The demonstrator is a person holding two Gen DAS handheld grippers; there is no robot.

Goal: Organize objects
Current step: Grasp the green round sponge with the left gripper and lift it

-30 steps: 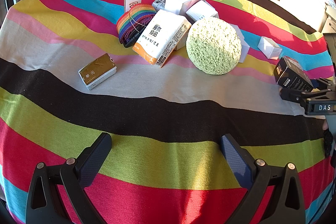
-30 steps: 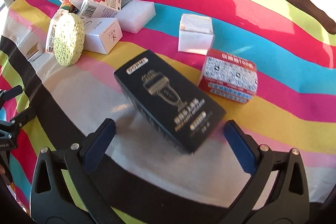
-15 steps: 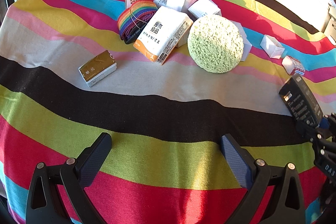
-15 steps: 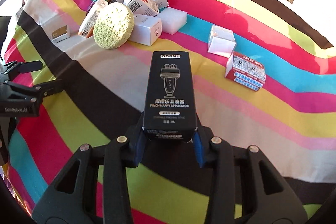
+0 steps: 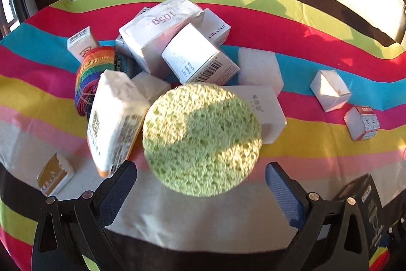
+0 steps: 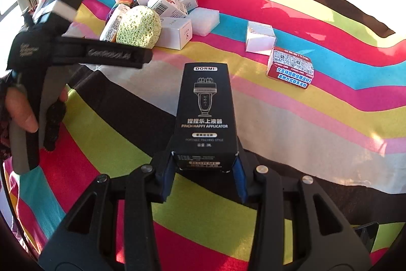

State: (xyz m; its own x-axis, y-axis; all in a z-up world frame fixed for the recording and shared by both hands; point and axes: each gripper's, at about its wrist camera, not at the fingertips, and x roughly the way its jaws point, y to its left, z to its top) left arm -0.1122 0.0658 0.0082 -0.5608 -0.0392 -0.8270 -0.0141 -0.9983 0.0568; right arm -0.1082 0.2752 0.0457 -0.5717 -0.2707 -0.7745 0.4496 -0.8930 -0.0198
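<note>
Right wrist view: the right tool (image 6: 204,169) pinches a black DORMI box (image 6: 205,108) above the striped table (image 6: 317,106).
The left tool (image 5: 200,192) is spread wide, its fingers flanking a green sponge (image 5: 201,139) that leans against the heap of white boxes (image 5: 177,47).

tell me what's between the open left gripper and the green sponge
Nothing: in the left wrist view only bare striped cloth separates the left gripper from the green sponge.
</note>
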